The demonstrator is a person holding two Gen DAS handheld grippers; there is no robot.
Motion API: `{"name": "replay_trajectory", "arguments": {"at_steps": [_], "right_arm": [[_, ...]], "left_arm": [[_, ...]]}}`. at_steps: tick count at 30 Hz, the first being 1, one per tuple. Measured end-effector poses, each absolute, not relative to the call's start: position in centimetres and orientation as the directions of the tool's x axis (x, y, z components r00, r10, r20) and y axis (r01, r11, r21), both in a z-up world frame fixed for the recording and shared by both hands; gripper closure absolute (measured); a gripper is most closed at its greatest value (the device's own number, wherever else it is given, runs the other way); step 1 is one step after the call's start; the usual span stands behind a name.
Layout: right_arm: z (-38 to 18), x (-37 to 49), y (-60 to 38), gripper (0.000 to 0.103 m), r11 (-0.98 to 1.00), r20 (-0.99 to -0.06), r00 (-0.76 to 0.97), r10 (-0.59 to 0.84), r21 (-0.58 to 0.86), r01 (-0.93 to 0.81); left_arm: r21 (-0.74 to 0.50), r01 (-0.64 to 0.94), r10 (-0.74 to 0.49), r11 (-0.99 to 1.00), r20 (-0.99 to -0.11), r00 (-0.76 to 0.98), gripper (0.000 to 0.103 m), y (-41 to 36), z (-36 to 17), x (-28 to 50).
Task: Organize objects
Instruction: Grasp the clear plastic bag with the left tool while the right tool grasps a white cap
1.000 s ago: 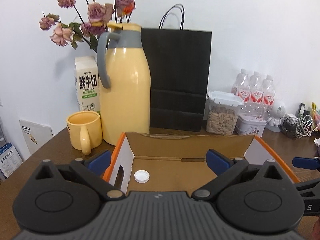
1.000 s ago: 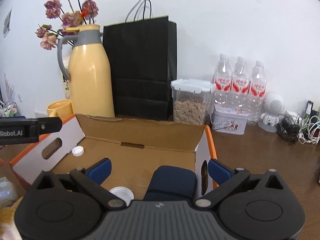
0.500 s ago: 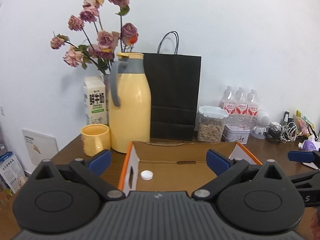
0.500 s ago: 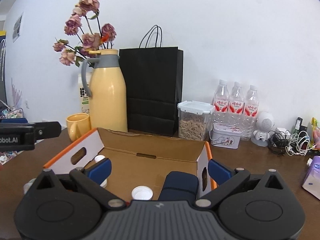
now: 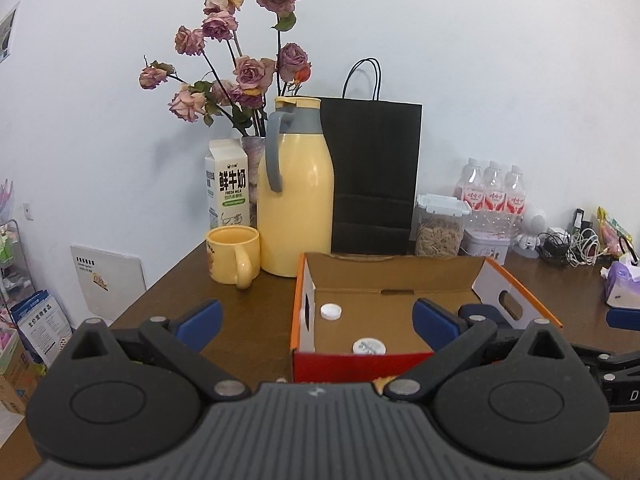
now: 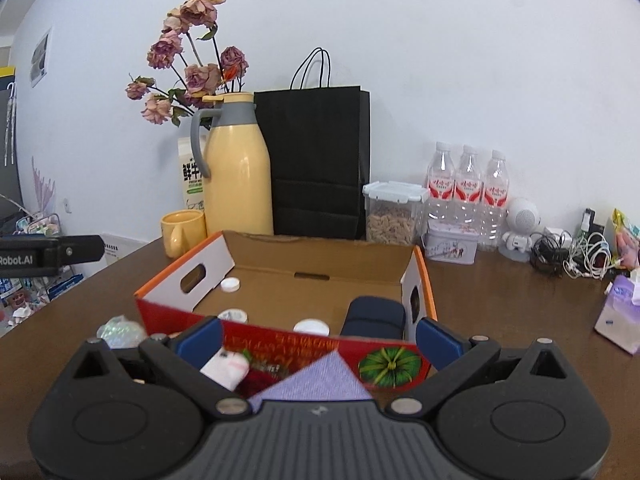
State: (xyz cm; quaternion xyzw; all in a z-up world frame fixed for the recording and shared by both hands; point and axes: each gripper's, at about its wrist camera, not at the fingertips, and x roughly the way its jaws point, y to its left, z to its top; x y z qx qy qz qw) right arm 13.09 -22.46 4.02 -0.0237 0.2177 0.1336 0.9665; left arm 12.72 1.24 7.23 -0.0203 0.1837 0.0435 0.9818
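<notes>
An open cardboard box (image 5: 304,280) with orange rims and a red front wall (image 6: 288,344) sits on the brown table. Inside lie white caps (image 5: 331,311) (image 6: 231,284), a white lid (image 5: 369,346), another lid (image 6: 311,327) and a dark blue case (image 6: 374,316). My left gripper (image 5: 316,320) is open and empty, in front of the box's left corner. My right gripper (image 6: 318,338) is open and empty, in front of the box's front wall. Below it lie a purple cloth (image 6: 316,380), a small white item (image 6: 226,368) and a shiny crumpled ball (image 6: 120,330).
At the back stand a yellow thermos (image 5: 296,188), yellow mug (image 5: 232,254), milk carton (image 5: 226,184), dried roses (image 5: 240,76), black paper bag (image 5: 372,176), snack jar (image 5: 440,226), tin (image 6: 450,246), water bottles (image 6: 466,188) and cables (image 6: 572,248). A tissue pack (image 6: 618,312) lies right.
Both grippers have pulled back and up from the box. The box's red front wall and the loose items in front of it have come into view.
</notes>
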Motion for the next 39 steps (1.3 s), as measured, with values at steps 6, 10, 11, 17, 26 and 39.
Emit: {"name": "replay_trajectory", "arguments": {"at_steps": [6,10,11,17,26,39], "right_arm": [[2.7,11.2,-23.1,0.0,0.965,-0.458,0.855,0.244,0.026,-0.262],[1.5,10.2,-23.6,0.0,0.966,-0.489,0.839,0.24,0.03,-0.258],[1.2,10.0,-23.7,0.0,0.965,-0.498,0.834,0.238,0.029,-0.259],[-0.6,9.6,-24.1,0.0,0.965,-0.547,0.802,0.239,0.043,-0.259],[-1.9,12.4,-24.6,0.011,0.965,-0.565,0.786,0.251,0.081,-0.25],[-3.6,16.1,-25.5,0.056,0.948,-0.59,0.742,0.319,0.202,-0.247]], "left_arm": [[-0.012,-0.09,0.079,0.996,-0.388,0.918,0.0,2.0,6.2,11.2],[0.009,-0.088,0.083,0.996,-0.419,0.904,0.0,2.6,5.1,10.3],[0.013,-0.086,0.084,0.996,-0.426,0.901,0.0,2.8,4.8,10.1],[0.025,-0.098,0.098,0.995,-0.479,0.872,0.0,4.1,2.8,9.2],[0.019,-0.119,0.113,0.993,-0.507,0.854,0.0,5.2,2.1,10.5],[-0.003,-0.099,0.08,0.995,-0.561,0.824,0.0,5.4,0.2,15.0]]}}
